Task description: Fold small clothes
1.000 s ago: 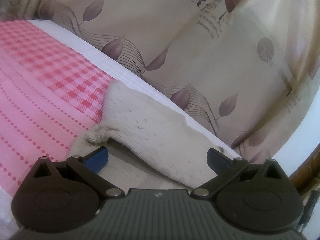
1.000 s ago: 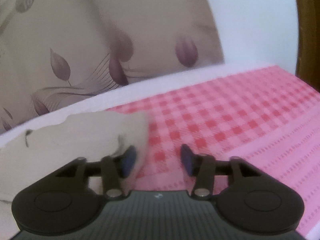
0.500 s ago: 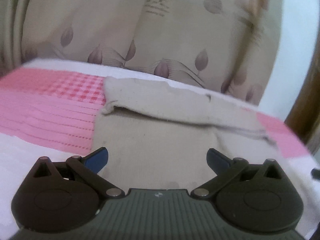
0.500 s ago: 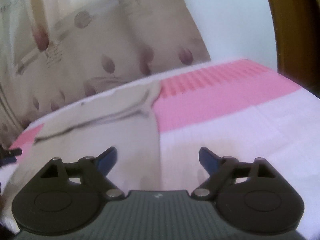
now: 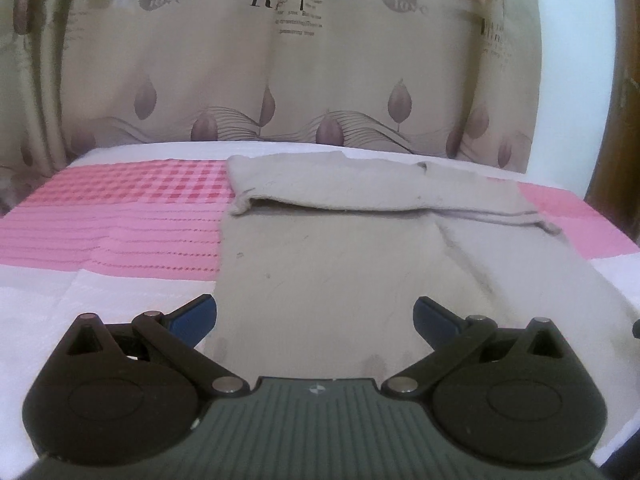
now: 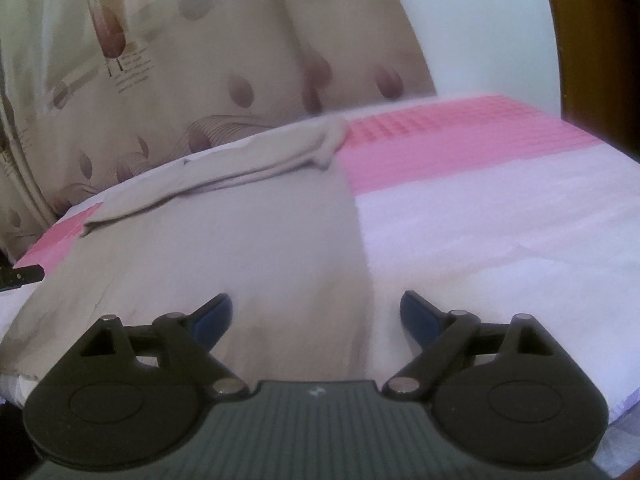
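left gripper (image 5: 314, 314): spread wide, holding nothing; blue pads (image 5: 196, 314) sit low over the near part of the cloth, left pad at its left edge.
right gripper (image 6: 316, 312): spread wide, holding nothing; left pad (image 6: 212, 316) over the cloth, right pad over the white sheet, so the cloth's right edge runs between the 2.
cloth (image 5: 320, 264): beige garment, lying flat on the bed and running from the near edge toward the curtain. Far end is folded back over itself as a band (image 5: 360, 188) across the full width; band corners are slightly bunched at left and right. A few dark specks and faint marks on the fabric. In the right wrist view the same cloth (image 6: 224, 248) fills the left-centre, the folded band (image 6: 248, 164) at the far end.
bed (image 5: 100, 240): white sheet near, pink striped zone further on, pink checked zone beyond that, white strip at the far edge.
dark object (image 6: 22, 274): small, at the left edge of the right wrist view, just beside the cloth; too cut off to identify.
curtain (image 5: 304, 80): beige, leaf print and some lettering, hanging just behind the bed.
wall (image 6: 480, 24): white, right of the curtain.
wood frame (image 6: 592, 40): brown, far right.
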Demonstrator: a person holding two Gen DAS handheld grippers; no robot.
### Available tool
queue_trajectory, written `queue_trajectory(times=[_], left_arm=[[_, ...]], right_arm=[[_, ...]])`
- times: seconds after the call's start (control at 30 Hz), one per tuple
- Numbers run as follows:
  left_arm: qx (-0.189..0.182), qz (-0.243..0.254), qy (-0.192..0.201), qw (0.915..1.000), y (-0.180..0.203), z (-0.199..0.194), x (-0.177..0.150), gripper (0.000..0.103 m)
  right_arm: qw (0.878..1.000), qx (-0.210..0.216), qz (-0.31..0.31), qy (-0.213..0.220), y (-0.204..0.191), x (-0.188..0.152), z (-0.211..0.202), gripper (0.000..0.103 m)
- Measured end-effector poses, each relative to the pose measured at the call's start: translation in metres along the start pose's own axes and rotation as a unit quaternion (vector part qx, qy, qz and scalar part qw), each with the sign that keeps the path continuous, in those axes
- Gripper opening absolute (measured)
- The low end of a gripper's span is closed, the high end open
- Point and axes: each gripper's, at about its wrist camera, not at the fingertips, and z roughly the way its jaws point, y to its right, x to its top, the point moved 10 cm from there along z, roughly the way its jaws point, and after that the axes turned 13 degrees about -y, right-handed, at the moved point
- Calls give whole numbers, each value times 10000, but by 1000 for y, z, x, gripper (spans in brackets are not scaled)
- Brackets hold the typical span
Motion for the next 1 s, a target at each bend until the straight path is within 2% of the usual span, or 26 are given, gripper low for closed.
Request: queue_trajectory(times=[0.17, 0.3, 0.37, 0.47, 0.53, 0.7, 0.87, 1.0], left_arm=[[118, 149, -25, 9998, -5, -2, -10, 103], [187, 289, -29, 9994, -12, -7, -19, 103], [88, 301, -100, 9995, -18, -9, -24, 103], [-419, 10, -425, 9982, -36, -10, -36, 103], [-853, -357, -679, 9934, -51, -10, -45, 103], [-1504, -673, -722, 9837, -73, -26, -53, 103], [-2096, -987, -702, 9702, -73, -34, -60, 100], [-2521, -1108, -744, 9585, -62, -34, -62, 98]], right_arm=[[9998, 28, 3, 215, -3, -8, -3, 94], [9990, 62, 7, 439, -3, -14, -7, 100], [9990, 8, -111, 429, -4, -16, -7, 100], [9994, -22, -180, 290, -3, -15, -8, 100], [9995, 133, -10, 274, 0, -14, -10, 100], [9978, 521, 257, 305, 6, -14, -14, 100], [9969, 652, 350, 263, 8, -17, -19, 100], [9904, 1162, 719, 228, 17, -19, -27, 100]])
